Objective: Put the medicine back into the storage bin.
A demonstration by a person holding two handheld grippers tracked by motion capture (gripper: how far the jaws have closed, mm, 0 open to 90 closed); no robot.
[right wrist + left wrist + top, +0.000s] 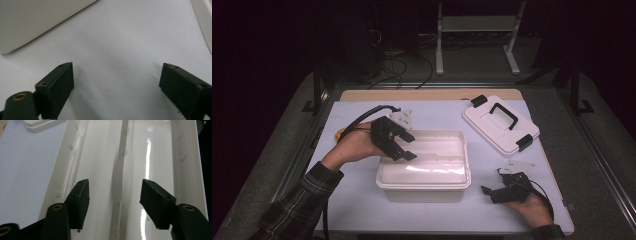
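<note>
A white plastic bin stands open in the middle of the white mat, nothing inside it. My left gripper hangs over the bin's left end, jaws apart with nothing between them; in the left gripper view its pads frame the bin's glossy floor. The bin's white lid with black handle and clips lies at the back right. My right gripper rests low on the mat to the right of the bin, open; the right gripper view shows its pads over bare mat, with the bin wall at upper left.
The white mat covers a wooden tabletop. Dark floor, cables and a white stand lie beyond the table's far edge. An orange spot sits at the mat's left edge behind my left hand.
</note>
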